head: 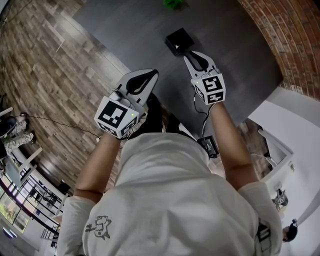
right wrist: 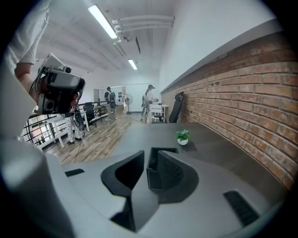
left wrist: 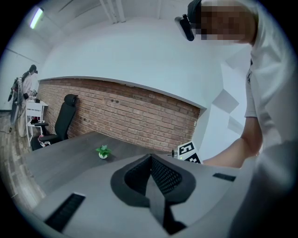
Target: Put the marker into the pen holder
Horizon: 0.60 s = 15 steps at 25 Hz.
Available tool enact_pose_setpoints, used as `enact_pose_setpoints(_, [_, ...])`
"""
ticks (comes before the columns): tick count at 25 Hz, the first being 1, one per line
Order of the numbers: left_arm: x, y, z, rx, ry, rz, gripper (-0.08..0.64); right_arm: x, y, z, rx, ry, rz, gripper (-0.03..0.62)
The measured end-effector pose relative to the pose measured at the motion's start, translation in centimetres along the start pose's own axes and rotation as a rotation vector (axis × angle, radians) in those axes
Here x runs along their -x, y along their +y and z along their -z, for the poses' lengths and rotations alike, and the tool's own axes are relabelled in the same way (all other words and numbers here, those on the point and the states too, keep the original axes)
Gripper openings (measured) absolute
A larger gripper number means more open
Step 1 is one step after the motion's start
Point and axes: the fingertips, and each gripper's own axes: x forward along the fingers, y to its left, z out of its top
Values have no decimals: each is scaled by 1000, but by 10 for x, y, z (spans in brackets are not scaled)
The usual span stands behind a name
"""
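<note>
Tabletop, dark grey and mostly bare, runs from the person's chest toward brick wall at upper right. Its left edge cuts diagonally across wood floor, w/ open floor beyond. Small green plant stands at far end, well apart from the rest. Black square pen holder sits mid-table, away from both edges, w/ bare surface on every side but the near one. Right gripper points at it from the near side, tips just beside holder's near-right corner. Its jaws stand apart, nothing clamped. In right gripper view the holder's dark box shows in the gap just ahead; contact can't be judged. Left gripper hangs lower left, over table's near edge, apart from holder, jaws together at the tip w/ nothing between. Marker can't be made out in any view.
</note>
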Motion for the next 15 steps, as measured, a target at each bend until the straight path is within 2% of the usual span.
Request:
enact_pose_setpoints(7, [8, -12, 2, -4, -6, -15, 11, 19, 11, -9, 4, -26, -14, 107])
enact_pose_setpoints(15, [19, -44, -3, -30, -34, -42, 11, 74, 21, -29, 36, -99, -25, 103])
